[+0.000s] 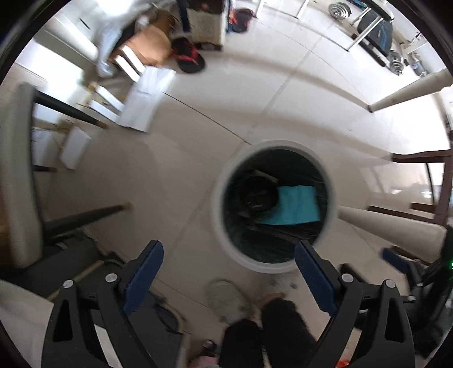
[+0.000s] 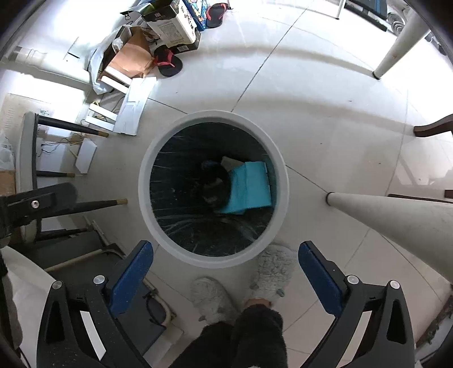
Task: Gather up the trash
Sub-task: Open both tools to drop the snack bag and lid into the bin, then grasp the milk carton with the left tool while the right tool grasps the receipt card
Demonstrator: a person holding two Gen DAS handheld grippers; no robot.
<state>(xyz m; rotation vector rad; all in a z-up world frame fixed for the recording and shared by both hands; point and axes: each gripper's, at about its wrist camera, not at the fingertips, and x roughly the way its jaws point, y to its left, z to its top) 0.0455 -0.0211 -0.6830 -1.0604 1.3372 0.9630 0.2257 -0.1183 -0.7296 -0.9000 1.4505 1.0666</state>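
Your trash bin (image 2: pixel 213 256), a round white-rimmed can lined with a dark plastic bag (image 2: pixel 181 223), stands on the pale tiled floor (image 2: pixel 325 119) directly below both claws. At its bottom lies a teal folded sheet (image 2: pixel 249 186) beside a dark round object (image 2: pixel 213 185) that is too shadowed to name; the sheet touches it, and a pale flat scrap (image 2: pixel 230 162) pokes out behind the two. In the left wrist view the same bin (image 1: pixel 223 169) sits right of centre with the teal sheet (image 1: pixel 297 205) showing, the picture being blurred. Your left claw (image 1: pixel 228 261) has its blue-padded fingers (image 1: pixel 144 271) spread wide with nothing between them. Your right claw (image 2: pixel 225 264) is likewise spread wide and empty, its blue pads (image 2: pixel 130 277) framing the near rim of the bin. Just beside that rim are your two fluffy pale slippers (image 2: pixel 271 269), with dark trouser legs (image 2: pixel 254 337) above them. Right of the bin, a tapered white leg of the surface (image 2: pixel 396 218) meets the floor near the rim, and a second white leg (image 2: pixel 396 45) stands well apart. To the left are black chair legs (image 2: pixel 93 205); farther off, a brown paper bag (image 2: pixel 130 53), a printed box (image 2: pixel 172 25) and a black and red sandal (image 2: pixel 168 63) lie together.
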